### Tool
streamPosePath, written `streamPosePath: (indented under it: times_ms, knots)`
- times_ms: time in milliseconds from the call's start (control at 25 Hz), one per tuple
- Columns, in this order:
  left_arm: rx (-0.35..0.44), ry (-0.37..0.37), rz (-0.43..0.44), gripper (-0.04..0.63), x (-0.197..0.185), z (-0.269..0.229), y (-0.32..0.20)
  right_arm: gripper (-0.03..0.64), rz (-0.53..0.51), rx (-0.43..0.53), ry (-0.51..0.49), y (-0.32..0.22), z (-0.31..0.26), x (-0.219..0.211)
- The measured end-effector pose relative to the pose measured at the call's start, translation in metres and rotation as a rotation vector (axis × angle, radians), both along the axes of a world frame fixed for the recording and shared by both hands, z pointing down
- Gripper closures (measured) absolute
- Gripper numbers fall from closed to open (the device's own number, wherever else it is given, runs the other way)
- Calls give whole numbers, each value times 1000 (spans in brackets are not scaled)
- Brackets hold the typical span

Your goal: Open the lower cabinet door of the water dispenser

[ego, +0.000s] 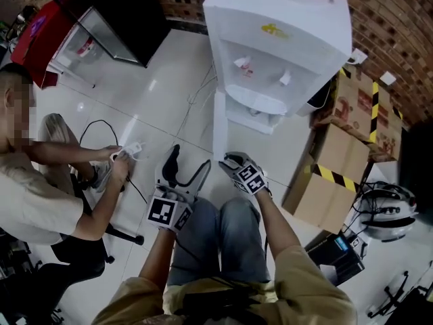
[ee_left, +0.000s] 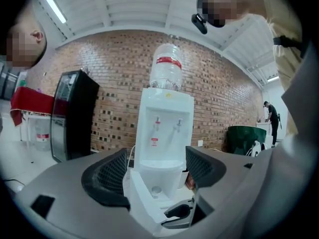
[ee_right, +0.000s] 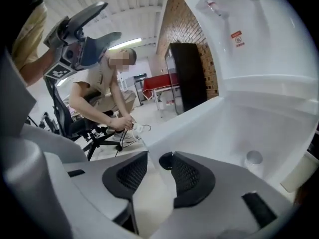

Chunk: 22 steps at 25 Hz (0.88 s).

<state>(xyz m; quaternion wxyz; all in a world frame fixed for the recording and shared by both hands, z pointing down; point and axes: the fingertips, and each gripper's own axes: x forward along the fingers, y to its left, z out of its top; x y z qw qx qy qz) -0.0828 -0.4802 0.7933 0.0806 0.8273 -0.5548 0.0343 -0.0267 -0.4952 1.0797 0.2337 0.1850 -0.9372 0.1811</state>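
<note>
The white water dispenser [ego: 277,39] stands ahead of me against a brick wall. Its lower cabinet door [ego: 220,124] is swung out toward me, edge on. My right gripper [ego: 230,160] is shut on the door's free edge; in the right gripper view the white door edge [ee_right: 164,138] runs between the two nearly closed pads of the right gripper [ee_right: 158,171]. My left gripper [ego: 186,171] hangs just left of the door, open and holding nothing. In the left gripper view, the left gripper [ee_left: 154,171] has the dispenser [ee_left: 164,123] and the open door [ee_left: 142,198] showing between its wide jaws.
A seated person at the left handles a power strip and cables [ego: 132,147] on the floor. Cardboard boxes [ego: 352,127] stand right of the dispenser. A black cabinet [ego: 122,12] is at the back left. A white-and-black device [ego: 389,212] lies at the right.
</note>
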Motion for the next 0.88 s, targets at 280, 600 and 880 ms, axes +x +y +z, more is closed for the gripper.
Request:
streamPosePath:
  times_ms: [280, 600, 880]
  knots:
    - [-85, 39, -30, 247, -1, -122, 14, 356, 170, -51, 9, 35, -136, 45]
    - [-43, -5, 104, 247, 27, -303, 45, 181, 447, 141, -146, 35, -462, 108]
    - [69, -11, 165, 247, 59, -435, 70, 159, 661, 368, -310, 54, -676, 159]
